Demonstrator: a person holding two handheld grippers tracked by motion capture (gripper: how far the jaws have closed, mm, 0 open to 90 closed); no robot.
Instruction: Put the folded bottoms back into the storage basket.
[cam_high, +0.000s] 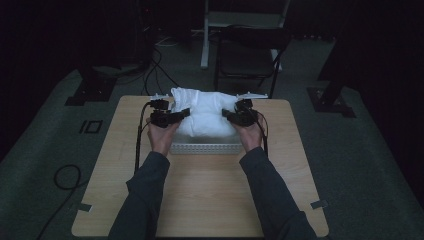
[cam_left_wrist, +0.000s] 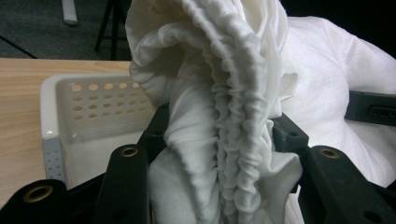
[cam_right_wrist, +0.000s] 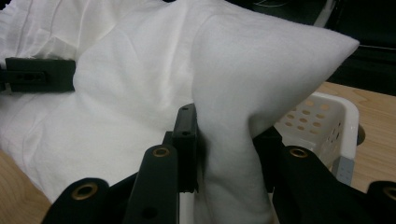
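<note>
Toward the far edge of the desk (cam_high: 205, 200), past the person's two sleeves and hands, a white perforated basket (cam_high: 205, 148) stands midway between the left and right edges, with a white garment (cam_high: 205, 112) heaped in and above it. Left gripper (cam_high: 170, 118): pinching a bunched, gathered fold of the garment (cam_left_wrist: 219, 116), the cloth pressed between both black jaws, as its own view shows; the basket wall (cam_left_wrist: 93, 107) lies just behind and to the left there. Right gripper (cam_high: 234, 116): likewise clamped on a smooth fold of the garment (cam_right_wrist: 233, 116), which rises to a peak above the jaws; the basket corner (cam_right_wrist: 327, 126) sits just beyond it. Each gripper holds one side of the heap, well apart from the other, with the cloth spanning between them. Beyond the desk's far edge stands a dark folding chair (cam_high: 247, 55) on grey floor.

Step in hand, as judged: lifting the garment out of the basket with a two-sided hold. The next move calls for raising both grippers together and evenly, keeping both pinches firm, until the hanging cloth clears the basket rim without dragging the basket along.
</note>
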